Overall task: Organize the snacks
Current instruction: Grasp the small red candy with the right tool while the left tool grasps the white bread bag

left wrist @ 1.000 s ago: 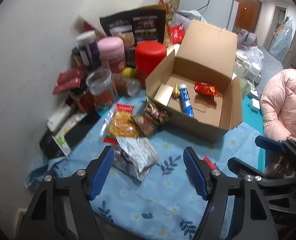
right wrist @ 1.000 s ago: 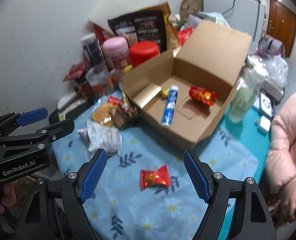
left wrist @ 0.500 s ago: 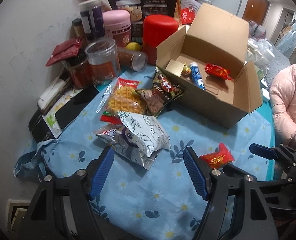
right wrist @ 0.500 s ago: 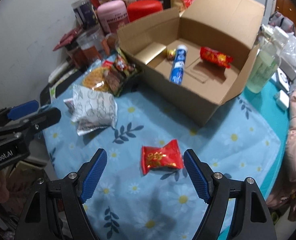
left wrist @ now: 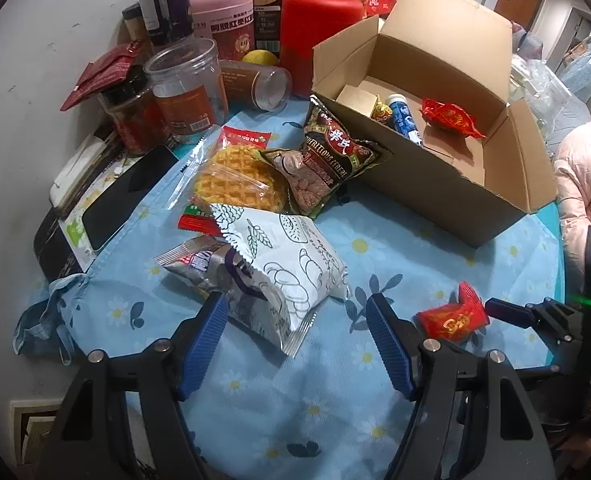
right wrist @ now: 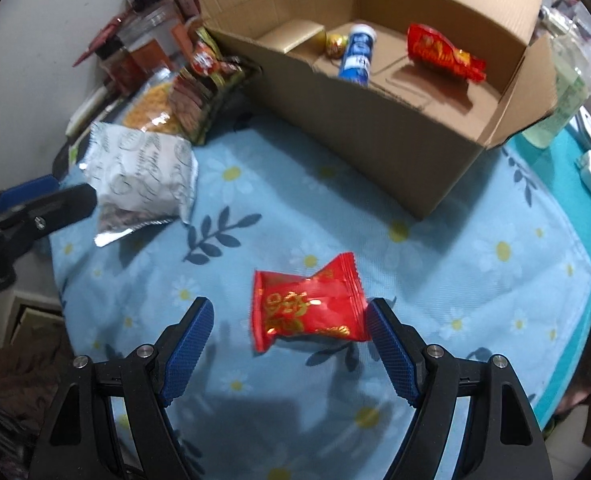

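Note:
An open cardboard box (left wrist: 447,188) (right wrist: 359,120) holds a blue tube (right wrist: 357,58), a red packet (right wrist: 445,58) and a gold sweet. My left gripper (left wrist: 297,320) is open, its fingers on either side of a white bread packet (left wrist: 291,264) that lies on a silver packet (left wrist: 199,264); the white packet also shows in the right wrist view (right wrist: 143,170). My right gripper (right wrist: 289,330) is open around a small red snack packet (right wrist: 309,304) on the flowered cloth; the packet touches the right finger. That packet also shows in the left wrist view (left wrist: 451,318). A waffle packet (left wrist: 235,176) and a dark cereal packet (left wrist: 327,160) lie by the box.
Jars, a pink tin (left wrist: 223,16) and a red canister (left wrist: 319,20) crowd the back left against the wall. A phone (left wrist: 127,192) lies at the left table edge. A green bottle (right wrist: 563,100) stands right of the box. A person in a pink jacket (left wrist: 583,184) sits at right.
Both grippers have moved forward and down. The white packet now sits between my left fingers and the red packet between my right fingers. Both stay open.

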`<state>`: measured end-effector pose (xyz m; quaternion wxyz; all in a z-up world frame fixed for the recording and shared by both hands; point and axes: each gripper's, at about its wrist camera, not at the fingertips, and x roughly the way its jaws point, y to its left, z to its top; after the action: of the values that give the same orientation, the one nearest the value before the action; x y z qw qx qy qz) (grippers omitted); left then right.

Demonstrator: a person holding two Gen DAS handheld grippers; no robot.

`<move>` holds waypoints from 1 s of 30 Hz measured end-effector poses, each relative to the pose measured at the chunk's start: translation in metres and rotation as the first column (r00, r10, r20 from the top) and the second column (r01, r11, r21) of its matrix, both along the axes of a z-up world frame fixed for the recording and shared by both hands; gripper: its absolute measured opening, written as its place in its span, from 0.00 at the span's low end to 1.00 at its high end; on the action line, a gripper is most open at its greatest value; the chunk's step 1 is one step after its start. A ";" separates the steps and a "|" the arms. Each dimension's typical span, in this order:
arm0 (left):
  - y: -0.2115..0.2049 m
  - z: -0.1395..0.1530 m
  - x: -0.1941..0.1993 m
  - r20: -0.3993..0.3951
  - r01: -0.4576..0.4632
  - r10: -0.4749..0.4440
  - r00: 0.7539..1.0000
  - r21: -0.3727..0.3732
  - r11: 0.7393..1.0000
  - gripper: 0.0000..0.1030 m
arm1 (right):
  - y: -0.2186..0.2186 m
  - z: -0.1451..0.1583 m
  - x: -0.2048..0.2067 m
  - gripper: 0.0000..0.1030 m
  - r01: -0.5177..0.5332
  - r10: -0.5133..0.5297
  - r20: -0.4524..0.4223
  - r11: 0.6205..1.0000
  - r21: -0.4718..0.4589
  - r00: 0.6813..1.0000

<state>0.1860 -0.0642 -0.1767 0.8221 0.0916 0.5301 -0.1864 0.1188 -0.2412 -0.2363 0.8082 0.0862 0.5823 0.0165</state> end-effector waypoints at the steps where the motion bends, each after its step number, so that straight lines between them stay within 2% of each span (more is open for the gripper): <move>1: 0.000 -0.001 0.002 0.000 -0.002 0.002 1.000 0.003 1.000 0.69 | 0.000 -0.004 0.001 0.78 -0.001 0.001 -0.005 1.000 -0.002 1.000; 6: -0.003 -0.007 0.011 0.005 -0.014 0.014 1.000 0.010 1.000 0.69 | 0.000 -0.023 0.005 0.78 -0.008 0.007 -0.046 1.000 -0.011 0.999; 9: -0.007 -0.010 0.017 -0.003 -0.014 0.014 1.000 0.008 1.000 0.69 | 0.004 -0.022 0.005 0.78 -0.028 0.027 -0.033 0.999 -0.036 0.999; 11: -0.009 -0.013 0.020 -0.009 -0.013 0.013 1.000 0.010 1.000 0.69 | 0.005 -0.023 0.004 0.73 -0.027 0.025 -0.035 0.998 -0.057 0.999; 12: -0.010 -0.015 0.022 -0.014 -0.013 0.013 1.000 0.013 1.000 0.69 | 0.006 -0.023 0.005 0.69 -0.024 0.021 -0.035 0.997 -0.067 0.999; 14: -0.012 -0.020 0.027 -0.027 -0.017 0.018 0.999 0.012 1.000 0.69 | 0.005 -0.021 0.005 0.52 -0.016 0.014 -0.032 0.996 -0.083 0.999; 15: -0.013 -0.022 0.029 -0.035 -0.019 0.019 0.999 0.009 1.000 0.69 | 0.004 -0.020 0.006 0.48 -0.014 0.012 -0.030 0.997 -0.072 0.999; 17: -0.013 -0.027 0.034 -0.052 -0.028 0.029 0.998 0.004 1.000 0.69 | 0.002 -0.019 0.007 0.23 -0.004 0.002 -0.032 0.997 -0.079 0.999; 20: -0.014 -0.033 0.039 -0.065 -0.040 0.040 0.997 0.005 0.999 0.69 | -0.003 -0.019 0.011 0.18 0.003 -0.005 -0.034 0.998 -0.060 0.999; 25: -0.019 -0.040 0.044 -0.063 -0.034 0.036 0.997 0.029 0.999 0.69 | -0.009 -0.016 0.015 0.18 -0.003 0.001 -0.037 0.999 -0.040 0.999; 29: -0.022 -0.043 0.043 -0.045 -0.032 0.034 0.998 0.045 0.998 0.69 | -0.015 -0.016 0.016 0.22 0.014 -0.014 -0.038 1.000 0.004 0.999; 30: -0.022 -0.043 0.044 -0.040 -0.032 0.034 0.999 0.043 0.999 0.63 | -0.018 -0.016 0.019 0.24 0.020 -0.019 -0.042 1.000 0.014 0.999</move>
<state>0.2296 -0.0864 -0.2194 0.8120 0.0964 0.5520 -0.1633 0.1374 -0.2589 -0.2522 0.7955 0.0981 0.5979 0.0110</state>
